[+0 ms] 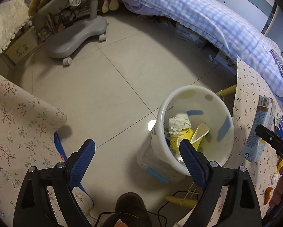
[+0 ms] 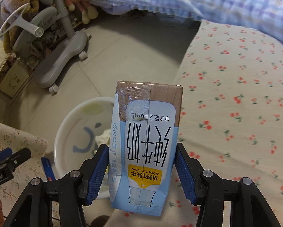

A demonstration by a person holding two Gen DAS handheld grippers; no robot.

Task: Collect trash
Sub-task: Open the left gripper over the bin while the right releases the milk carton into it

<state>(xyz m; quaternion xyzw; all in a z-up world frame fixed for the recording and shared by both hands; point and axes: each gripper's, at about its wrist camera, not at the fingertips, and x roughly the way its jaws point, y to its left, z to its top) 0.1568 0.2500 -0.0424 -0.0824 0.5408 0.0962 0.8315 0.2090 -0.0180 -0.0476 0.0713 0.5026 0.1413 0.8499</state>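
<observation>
Blue-padded right gripper (image 2: 141,172) seemingly clamps milk carton (image 2: 145,147) beside bin (image 2: 66,132).

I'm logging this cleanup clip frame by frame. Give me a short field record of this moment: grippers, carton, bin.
left gripper: open, empty, above the floor beside the bin
right gripper: fingers either side of the milk carton; grip cannot be confirmed
milk carton: upside down, over the edge of the cherry-print cloth
bin: white, on the tiled floor; holds crumpled paper and a yellow cup
carton in bin: not yet
</observation>
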